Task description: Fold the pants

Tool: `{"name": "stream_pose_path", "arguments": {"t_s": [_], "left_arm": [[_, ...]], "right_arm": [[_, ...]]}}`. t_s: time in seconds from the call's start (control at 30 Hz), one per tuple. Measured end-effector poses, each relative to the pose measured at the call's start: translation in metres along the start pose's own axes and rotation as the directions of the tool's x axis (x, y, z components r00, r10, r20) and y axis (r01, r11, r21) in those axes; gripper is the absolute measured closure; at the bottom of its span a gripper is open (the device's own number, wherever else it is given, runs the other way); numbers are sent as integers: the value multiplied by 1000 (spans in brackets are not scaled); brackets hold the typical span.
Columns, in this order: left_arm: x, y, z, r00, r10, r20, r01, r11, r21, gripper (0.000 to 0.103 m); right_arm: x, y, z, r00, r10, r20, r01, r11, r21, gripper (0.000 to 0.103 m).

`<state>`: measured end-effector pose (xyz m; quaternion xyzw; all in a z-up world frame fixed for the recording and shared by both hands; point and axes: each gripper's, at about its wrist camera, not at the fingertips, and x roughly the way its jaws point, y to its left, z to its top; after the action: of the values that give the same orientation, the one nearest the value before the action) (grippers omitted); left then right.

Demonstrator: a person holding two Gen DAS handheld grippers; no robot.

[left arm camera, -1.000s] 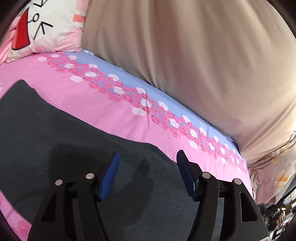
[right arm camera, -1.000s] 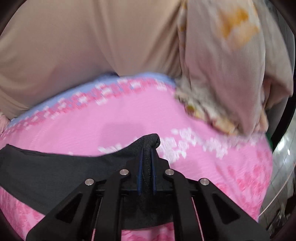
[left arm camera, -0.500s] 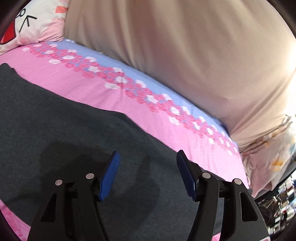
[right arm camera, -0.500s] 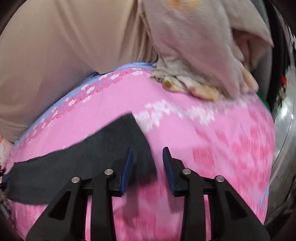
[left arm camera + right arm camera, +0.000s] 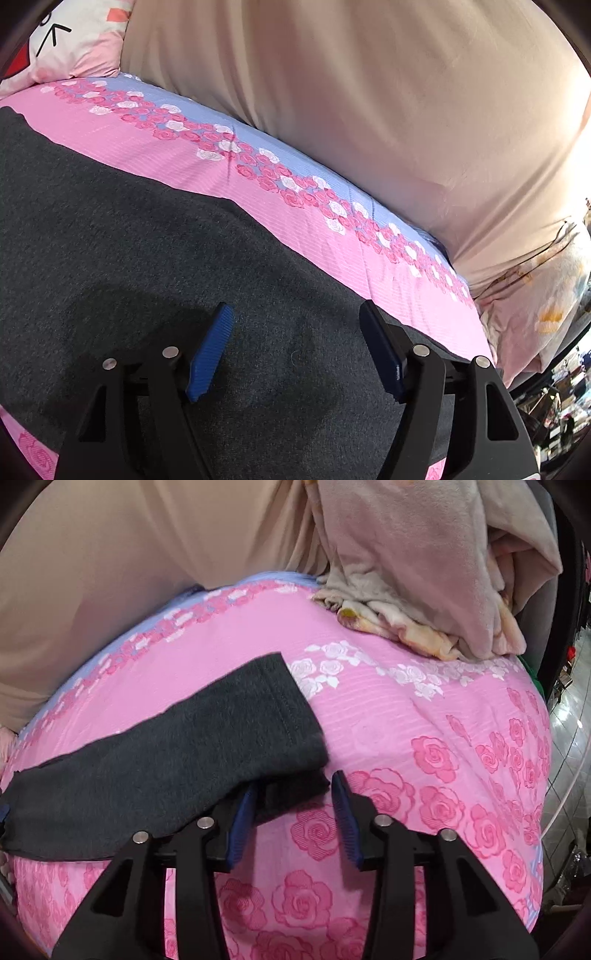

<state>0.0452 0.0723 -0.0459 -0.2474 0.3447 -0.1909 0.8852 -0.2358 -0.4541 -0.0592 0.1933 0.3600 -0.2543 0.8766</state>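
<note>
Dark grey pants (image 5: 155, 258) lie flat on the pink rose-print bed sheet (image 5: 207, 166). In the right wrist view the pants' leg end (image 5: 192, 746) lies folded over itself, hem towards the right. My left gripper (image 5: 295, 347) is open and empty, hovering just above the pants fabric. My right gripper (image 5: 295, 805) is open and empty, its left finger at the lower edge of the leg end, its right finger over bare sheet.
A beige curtain or cover (image 5: 369, 92) hangs behind the bed. A cartoon-print pillow (image 5: 74, 40) sits at the far left. A heap of pinkish blankets (image 5: 424, 572) lies at the bed's right end. The floor shows past the bed's right edge (image 5: 569, 716).
My right gripper opened and let go of the pants' leg end, which now lies flat on the sheet; the gripper pulled back a little. My left gripper stayed open and shifted slightly over the pants.
</note>
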Motion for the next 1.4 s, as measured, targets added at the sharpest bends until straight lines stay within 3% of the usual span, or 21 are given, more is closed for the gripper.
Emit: {"name": "stream_pose_path", "arguments": {"t_s": [0.03, 0.07, 0.1, 0.17, 0.23, 0.3, 0.37, 0.47, 0.6, 0.67, 0.73, 0.83, 0.9, 1.0, 1.03, 1.1, 1.2, 1.23, 1.3, 1.4], "left_arm": [[0, 0, 0, 1000, -1, 0, 1, 1000, 0, 34], [0, 0, 0, 1000, -3, 1, 3, 1000, 1, 34], [-1, -1, 0, 1000, -7, 5, 7, 1000, 3, 34], [-7, -2, -1, 999, -25, 30, 25, 1000, 10, 34], [-16, -4, -2, 996, -54, 64, 52, 998, 26, 34], [-17, -5, -3, 996, -59, 69, 56, 998, 36, 30], [-12, -6, -2, 998, -52, 46, 50, 998, 39, 30], [-7, -6, -1, 999, -46, 19, 46, 998, 37, 30], [-6, -5, -1, 999, -53, 9, 53, 998, 27, 30], [-5, -5, -2, 999, -53, 1, 52, 998, 25, 30], [-3, -6, -1, 999, -51, -8, 51, 998, 31, 30], [-7, -8, -3, 999, -45, 10, 44, 998, 44, 30], [-11, -7, -3, 999, -46, 24, 44, 998, 44, 30], [-18, -1, -3, 999, -43, 28, 42, 999, 29, 30], [-20, 1, -4, 999, -44, 28, 43, 999, 27, 30], [-25, 3, -4, 998, -47, 38, 46, 998, 31, 30], [-28, 1, -5, 997, -51, 50, 49, 998, 47, 27], [-28, 0, -5, 998, -49, 49, 46, 997, 56, 27], [-26, -3, -5, 998, -51, 42, 48, 996, 75, 27], [-22, -9, -6, 999, -42, 28, 39, 994, 105, 27]], "right_arm": [[0, 2, 0, 1000, 6, -3, -6, 1000, -8, 67], [-1, 2, 0, 999, 38, -7, -38, 999, 0, 94], [-3, 4, 0, 998, 65, -2, -65, 998, 12, 95], [-22, 11, 1, 998, 10, 61, -9, 1000, -22, 96], [-56, 7, 0, 988, 2, 157, -4, 1000, 13, 96], [-57, -7, -5, 989, -29, 144, 23, 999, 44, 96], [-22, -20, -18, 998, -61, 17, 60, 997, 53, 95], [-34, -21, -24, 997, -57, 60, 52, 996, 76, 89], [-82, -15, -25, 972, -172, 160, 150, 978, 144, 86], [-101, 6, -18, 973, -84, 216, 62, 992, 107, 85], [-100, 57, -10, 976, 107, 188, -105, 994, -20, 84], [-71, 160, -10, 949, 311, 48, -292, 927, -237, 83], [-48, 227, -17, 927, 373, -44, -364, 864, -348, 83], [-20, 307, -27, 915, 379, -136, -395, 780, -485, 75], [-10, 324, -28, 914, 374, -159, -400, 758, -515, 64], [7, 352, -33, 925, 335, -177, -374, 728, -575, 61], [16, 366, -34, 953, 270, -136, -292, 705, -646, 94], [9, 367, -30, 955, 270, -120, -282, 710, -646, 101], [-10, 365, -18, 949, 309, -56, -274, 729, -628, 103], [17, 363, -16, 958, 258, -125, -278, 734, -619, 102]]}}
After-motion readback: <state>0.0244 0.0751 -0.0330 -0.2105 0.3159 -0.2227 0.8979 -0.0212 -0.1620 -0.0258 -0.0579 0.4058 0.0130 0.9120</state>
